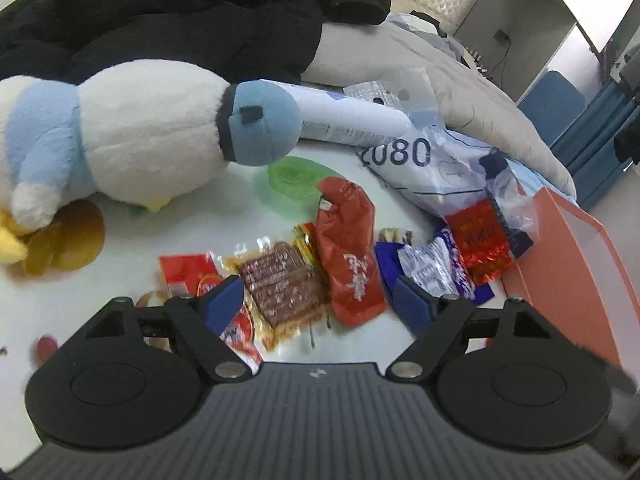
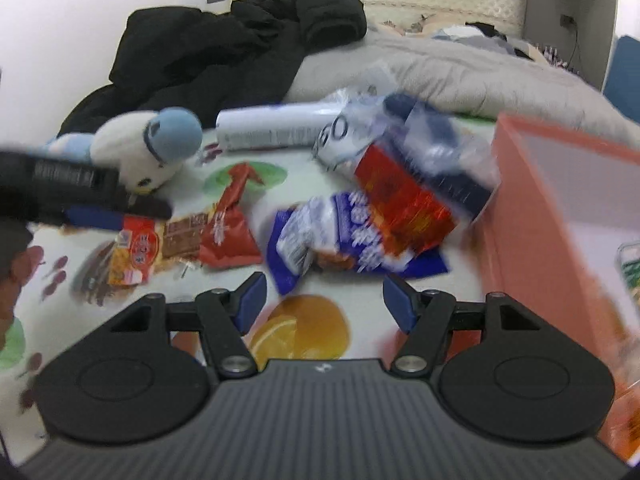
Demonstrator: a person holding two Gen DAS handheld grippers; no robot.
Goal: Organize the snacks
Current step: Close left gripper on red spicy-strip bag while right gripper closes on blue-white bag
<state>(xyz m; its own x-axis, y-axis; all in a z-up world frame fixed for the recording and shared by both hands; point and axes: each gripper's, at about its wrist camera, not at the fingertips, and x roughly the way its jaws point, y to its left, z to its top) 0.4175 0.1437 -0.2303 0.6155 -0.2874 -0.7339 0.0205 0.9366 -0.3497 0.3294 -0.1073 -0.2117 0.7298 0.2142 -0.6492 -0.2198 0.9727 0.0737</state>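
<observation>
Several snack packets lie on a fruit-print cloth. In the left wrist view my left gripper (image 1: 318, 304) is open and empty, jaws either side of a clear pack of brown snack (image 1: 282, 282) and a red pouch (image 1: 350, 258). A red-orange packet (image 1: 192, 274) lies at its left, a blue-white packet (image 1: 434, 270) and a shiny red packet (image 1: 478, 242) at its right. In the right wrist view my right gripper (image 2: 324, 302) is open and empty, just short of the blue-white packet (image 2: 340, 240). The shiny red packet (image 2: 400, 204) lies behind it. The left gripper (image 2: 80, 196) reaches in from the left.
An orange box (image 1: 576, 272) stands open at the right, also in the right wrist view (image 2: 560, 216). A plush penguin (image 1: 132, 132), a white tube (image 1: 348, 116), a clear plastic bag (image 1: 436, 164), a black coat (image 1: 180, 12) and a grey quilt (image 2: 460, 72) lie behind.
</observation>
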